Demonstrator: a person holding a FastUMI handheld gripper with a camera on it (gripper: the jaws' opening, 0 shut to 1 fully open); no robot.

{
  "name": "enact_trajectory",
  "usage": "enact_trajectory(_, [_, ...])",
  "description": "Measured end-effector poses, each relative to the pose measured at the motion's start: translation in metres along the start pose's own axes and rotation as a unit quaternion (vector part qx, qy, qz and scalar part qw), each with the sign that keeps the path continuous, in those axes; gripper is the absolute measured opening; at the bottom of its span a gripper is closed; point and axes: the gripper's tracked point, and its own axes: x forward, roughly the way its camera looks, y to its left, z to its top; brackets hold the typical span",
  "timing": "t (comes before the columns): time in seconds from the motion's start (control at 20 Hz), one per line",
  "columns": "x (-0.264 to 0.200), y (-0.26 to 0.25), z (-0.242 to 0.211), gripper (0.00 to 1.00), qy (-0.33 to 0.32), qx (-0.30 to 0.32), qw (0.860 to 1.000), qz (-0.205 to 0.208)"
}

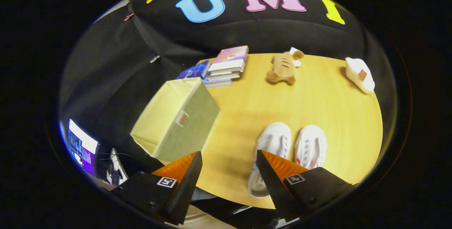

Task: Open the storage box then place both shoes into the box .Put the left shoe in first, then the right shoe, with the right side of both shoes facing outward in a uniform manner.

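A pale green fabric storage box with its lid on sits at the table's left edge, just beyond my left finger. Two white sneakers lie side by side ahead of my right finger: the left one is partly hidden behind the fingertip, the right one lies just beside it. My gripper hovers above the table's near edge, open, with bare tabletop between its fingers.
On the round wooden table, a stack of books stands at the back behind the box. A brown plush toy and a white pouch lie farther back right. A monitor glows below the table on the left.
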Motion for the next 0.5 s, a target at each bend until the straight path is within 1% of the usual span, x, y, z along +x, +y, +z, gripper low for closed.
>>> enact_trajectory(0.1, [0.008,-0.024,-0.021,0.91,0.012,-0.002,1.000,-0.023])
enact_trajectory(0.15, [0.011,-0.038,-0.028,0.87,0.018,-0.006,0.999,-0.035])
enact_trajectory(0.3, [0.024,-0.069,-0.041,0.82,0.026,-0.017,0.997,-0.069])
enact_trajectory(0.35, [0.028,-0.078,-0.045,0.78,0.028,-0.023,0.996,-0.079])
enact_trajectory(0.5, [0.047,-0.090,-0.050,0.72,0.033,-0.045,0.994,-0.095])
